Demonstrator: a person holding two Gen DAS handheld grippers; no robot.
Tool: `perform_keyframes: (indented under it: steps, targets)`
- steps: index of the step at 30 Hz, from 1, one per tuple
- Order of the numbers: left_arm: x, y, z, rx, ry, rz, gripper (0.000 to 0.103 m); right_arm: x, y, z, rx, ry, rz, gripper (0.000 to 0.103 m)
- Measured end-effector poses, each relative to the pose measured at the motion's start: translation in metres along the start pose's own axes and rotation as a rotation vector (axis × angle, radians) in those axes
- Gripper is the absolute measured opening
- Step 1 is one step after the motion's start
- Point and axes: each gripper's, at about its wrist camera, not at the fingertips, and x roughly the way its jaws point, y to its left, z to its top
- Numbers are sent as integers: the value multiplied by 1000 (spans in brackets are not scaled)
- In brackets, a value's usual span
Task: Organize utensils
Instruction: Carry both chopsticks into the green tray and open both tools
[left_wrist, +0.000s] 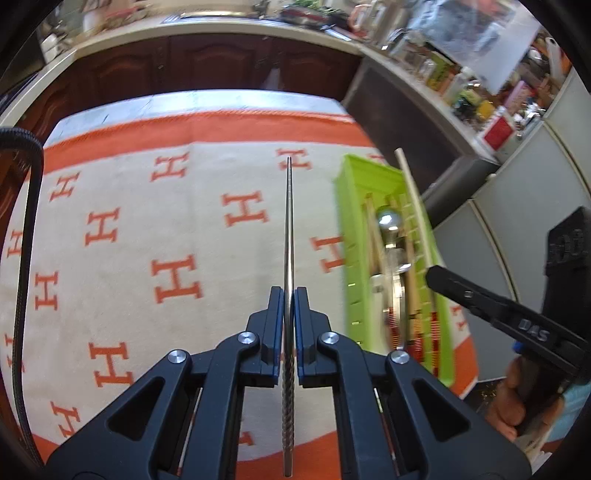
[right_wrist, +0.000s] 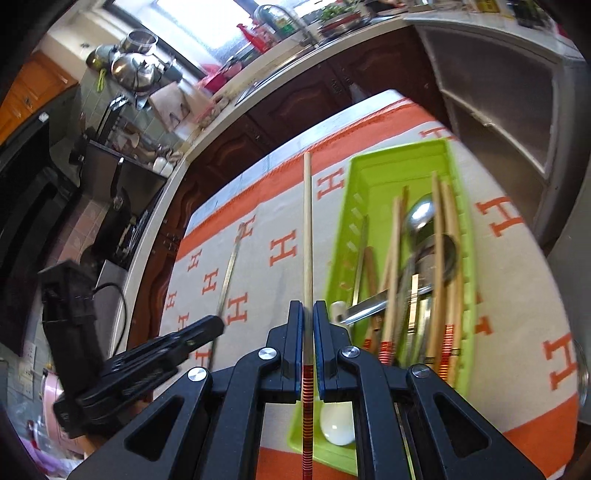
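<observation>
My left gripper (left_wrist: 289, 295) is shut on a metal chopstick (left_wrist: 288, 229) that points away over the orange-and-cream cloth. In the right wrist view my right gripper (right_wrist: 308, 310) is shut on a wooden chopstick (right_wrist: 307, 229) with a red-striped end, held just left of the green tray (right_wrist: 345, 221). The tray (left_wrist: 343, 229) holds several wooden chopsticks (right_wrist: 437, 258), metal spoons (right_wrist: 419, 216) and a white spoon (right_wrist: 336, 424). The right gripper (left_wrist: 430, 274) and its chopstick (left_wrist: 408, 181) show above the tray's right side in the left wrist view. The left gripper (right_wrist: 219, 325) with its metal chopstick (right_wrist: 231, 266) appears at the left.
The cloth with orange H marks (left_wrist: 177, 221) covers a table. Dark wooden cabinets (left_wrist: 207, 62) and a cluttered counter (left_wrist: 461, 81) lie behind. A grey shelf unit (right_wrist: 498, 110) stands beyond the tray. A black cable (left_wrist: 24, 240) hangs at the left. A hand (left_wrist: 513, 398) grips the right tool.
</observation>
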Motion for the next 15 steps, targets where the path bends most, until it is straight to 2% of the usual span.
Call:
perform_keyframes:
  steps: [4,10,15]
  targets:
    - [1,-32,13,43,13,-62,3,-21,-22,5,55,-46,-18,5]
    - [29,-73,24,56,90,-125,3,-29,-53,18,105,-67,-51,5]
    - [55,-95,27,78,119,-129,3,-22,-65,23,118,-64,-88,5]
